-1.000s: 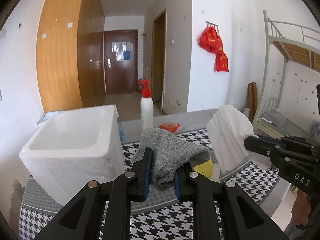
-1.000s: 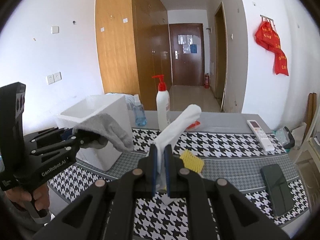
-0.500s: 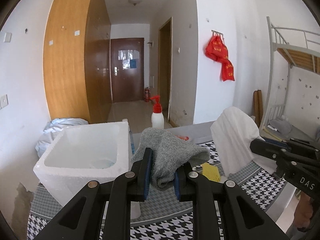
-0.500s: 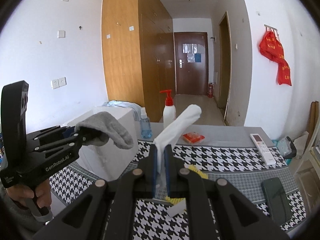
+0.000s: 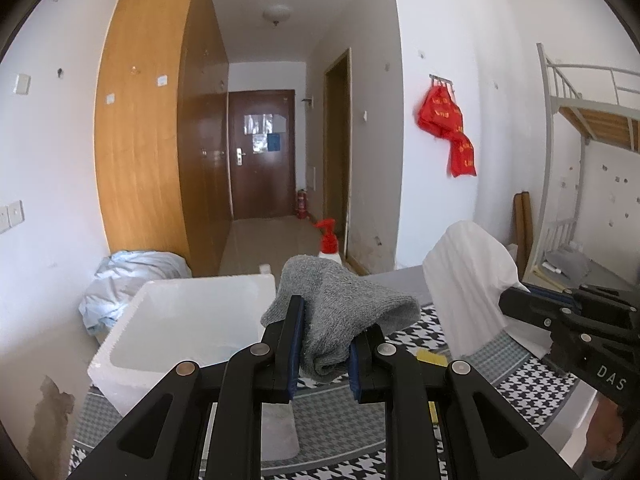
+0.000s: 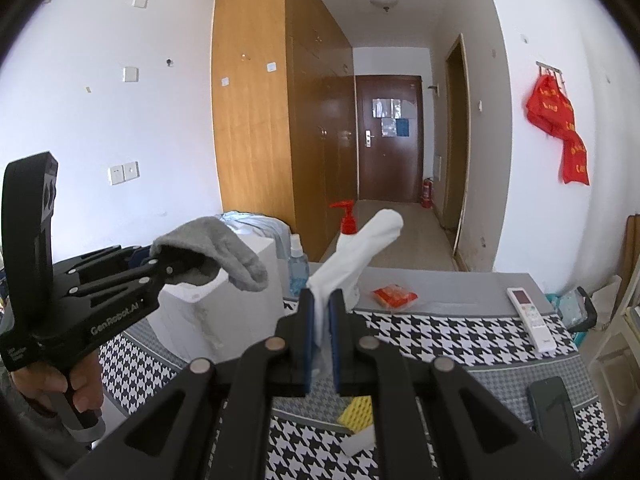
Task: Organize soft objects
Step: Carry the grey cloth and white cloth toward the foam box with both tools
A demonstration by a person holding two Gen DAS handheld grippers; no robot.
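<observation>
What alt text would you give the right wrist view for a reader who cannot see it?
The right gripper is shut on a white cloth, held up above a houndstooth-patterned table. At left, the left gripper holds a grey cloth in front of a white foam box. A remote, pump bottle and dark phone are on the table.
</observation>
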